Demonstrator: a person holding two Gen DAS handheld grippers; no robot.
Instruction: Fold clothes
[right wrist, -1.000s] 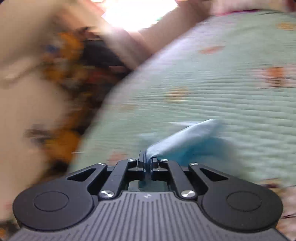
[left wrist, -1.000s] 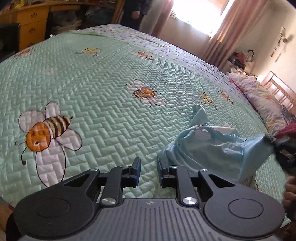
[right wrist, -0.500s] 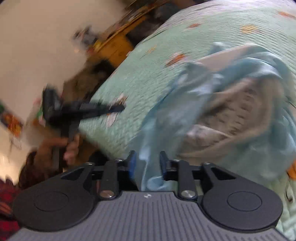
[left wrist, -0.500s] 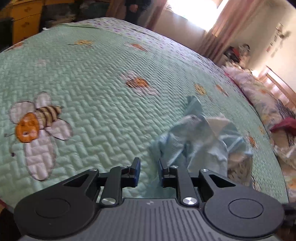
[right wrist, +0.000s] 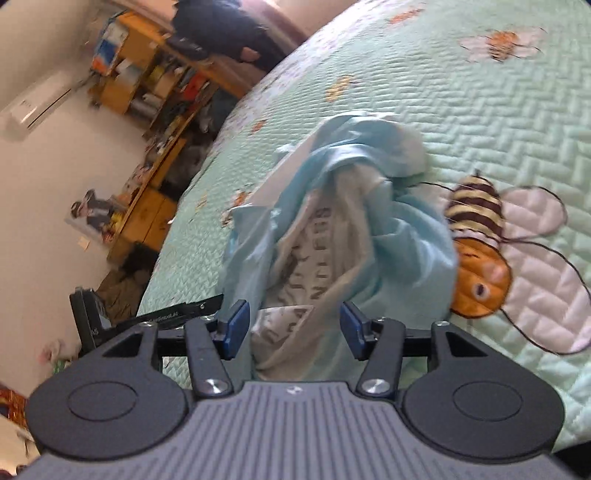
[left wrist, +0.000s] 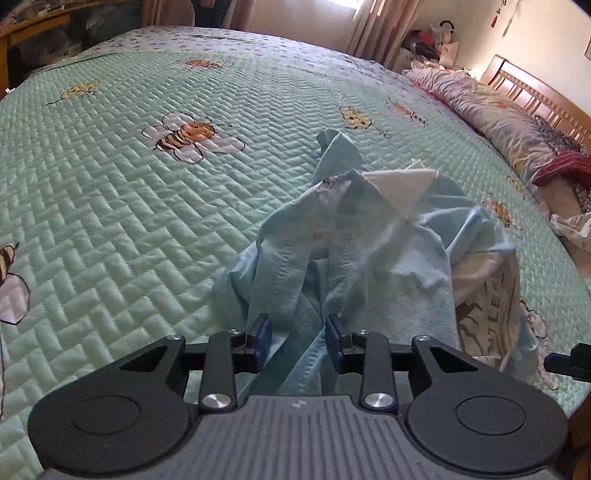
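Observation:
A crumpled light blue garment (left wrist: 388, 258) with a white printed inner side lies in a heap on the mint green bee quilt (left wrist: 147, 221). My left gripper (left wrist: 297, 343) hangs just over its near edge. Its jaws are opening, and a blue fold lies loose between them, clear of the pads. In the right wrist view the same garment (right wrist: 369, 221) shows its printed white lining. My right gripper (right wrist: 295, 328) has its jaws opening too, and the lining sits between them without being pinched. The left gripper's body (right wrist: 170, 314) shows at the left there.
Pillows and bedding (left wrist: 498, 122) lie along a wooden headboard (left wrist: 535, 96) at the right. A person in dark clothes (right wrist: 221, 29) stands beyond the bed's far end, next to yellow shelves and a desk (right wrist: 147, 92). The bed edge runs close under both grippers.
The right gripper let go of the blue cloth and opened, and the garment dropped into a heap. Both grippers came down closer to it. The left jaws widened.

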